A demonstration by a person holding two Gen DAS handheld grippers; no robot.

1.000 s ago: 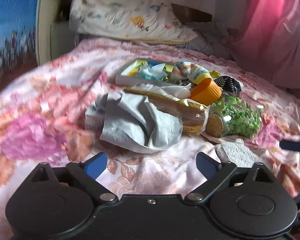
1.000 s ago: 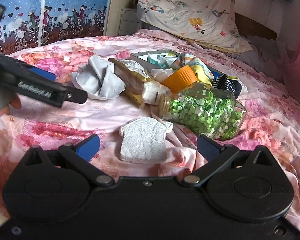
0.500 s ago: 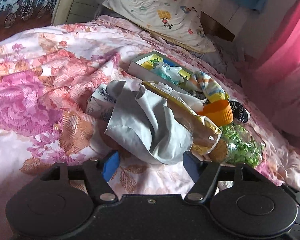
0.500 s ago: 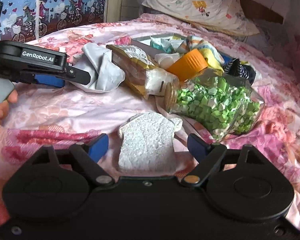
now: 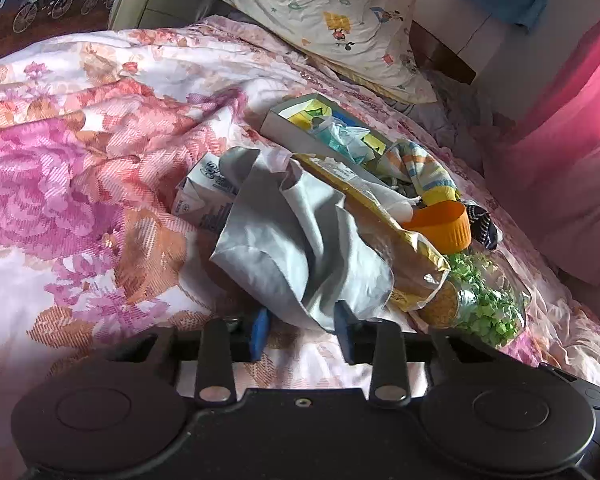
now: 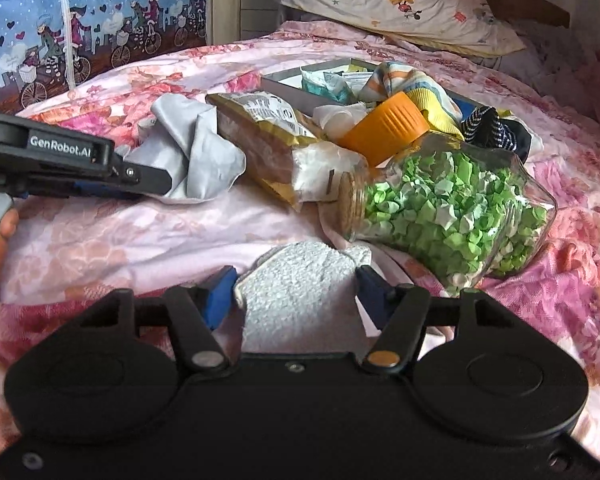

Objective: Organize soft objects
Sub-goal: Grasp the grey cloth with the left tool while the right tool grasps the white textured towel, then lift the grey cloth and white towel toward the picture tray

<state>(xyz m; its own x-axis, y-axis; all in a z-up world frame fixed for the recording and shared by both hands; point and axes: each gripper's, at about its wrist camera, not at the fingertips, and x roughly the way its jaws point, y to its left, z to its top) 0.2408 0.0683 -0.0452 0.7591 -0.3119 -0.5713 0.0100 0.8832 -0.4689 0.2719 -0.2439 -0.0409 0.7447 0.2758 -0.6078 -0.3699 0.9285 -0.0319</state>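
A crumpled grey cloth [image 5: 300,248] lies on the floral bedspread; it also shows in the right wrist view [image 6: 188,156]. My left gripper [image 5: 302,330] is open, its blue pads on either side of the cloth's near edge. A white sponge slice [image 6: 300,292] lies flat between the pads of my right gripper [image 6: 296,294], which is open around it. My left gripper shows in the right wrist view [image 6: 140,182] at the cloth. A striped sock [image 5: 424,172] and a dark striped sock [image 6: 496,132] lie further back.
A glass jar of green paper stars [image 6: 448,212] lies on its side right of the sponge. A bread bag [image 6: 276,148], an orange cap [image 6: 384,128], a milk carton [image 5: 208,200] and a shallow box [image 5: 284,128] crowd the middle. A pillow [image 5: 324,20] is behind.
Both grippers moved forward and down. The left one has narrowed around the grey cloth's edge; the right one has narrowed around the sponge slice.
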